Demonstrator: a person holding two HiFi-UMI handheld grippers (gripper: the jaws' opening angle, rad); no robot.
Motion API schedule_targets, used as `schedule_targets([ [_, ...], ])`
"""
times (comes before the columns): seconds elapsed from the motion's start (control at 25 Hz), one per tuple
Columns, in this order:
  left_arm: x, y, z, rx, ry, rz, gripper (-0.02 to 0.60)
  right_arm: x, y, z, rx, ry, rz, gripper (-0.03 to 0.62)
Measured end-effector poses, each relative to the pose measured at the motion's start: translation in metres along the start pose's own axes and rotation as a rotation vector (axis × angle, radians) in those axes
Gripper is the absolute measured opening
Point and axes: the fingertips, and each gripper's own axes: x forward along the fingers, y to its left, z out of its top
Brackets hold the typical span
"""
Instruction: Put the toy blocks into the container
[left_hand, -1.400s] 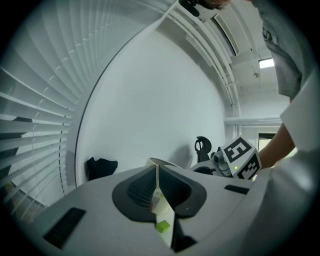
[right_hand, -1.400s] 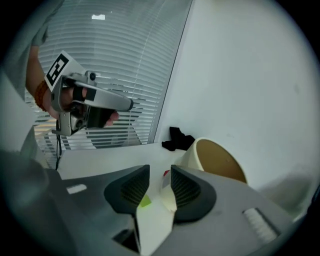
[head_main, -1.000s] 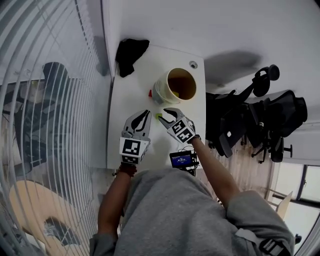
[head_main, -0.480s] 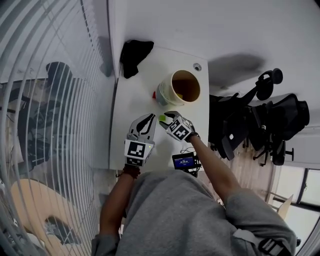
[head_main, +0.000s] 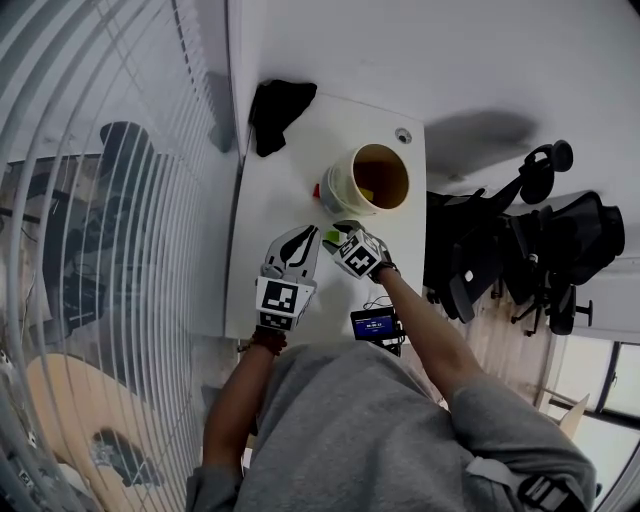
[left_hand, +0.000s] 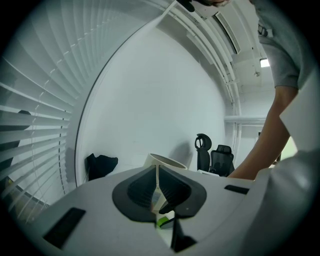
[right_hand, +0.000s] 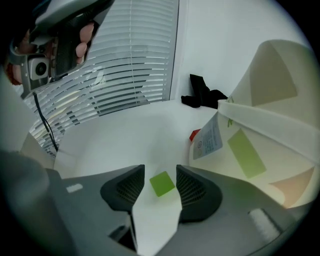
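Picking up the green block: we saw the right gripper (head_main: 336, 234) tilted steeply down over the white table (head_main: 268, 215). Its jaws had just been opening and stood released on either side of a green block (right_hand: 162, 183), with neither pad touching it. The block lay flat on the table, near the cream container (head_main: 337, 188) and turned a little askew to the jaws. A red block (head_main: 316, 190) sat against the container's outer wall, also not yet inside. The left gripper (head_main: 309, 233) hovered just beside the right one, clenched on nothing and pointing nearly level toward the container.

We judged the step in hand to be the pickup of the green block, with most of the task ahead. The block looked low and flat, so the pads would need to come right down to the tabletop before closing. A slight turn of the wrist would let the pads meet its flat sides rather than its corners. Once it was gripped, we would lift it well above the rim before crossing over, and release it only above the opening. The container wall stood close, so a careless sweep could nudge it.
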Motion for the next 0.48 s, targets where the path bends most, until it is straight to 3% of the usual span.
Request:
schedule_targets([
  [0.24, -0.001, 0.004, 0.003, 0.009, 0.000, 0.003, 0.024, 0.005, 0.001, -0.005, 0.078, 0.031, 0.029, 0.221],
  [0.48, -0.003, 0.000, 0.013, 0.014, 0.004, 0.006, 0.023, 0.002, 0.005, -0.008, 0.069, 0.063, 0.028, 0.221],
])
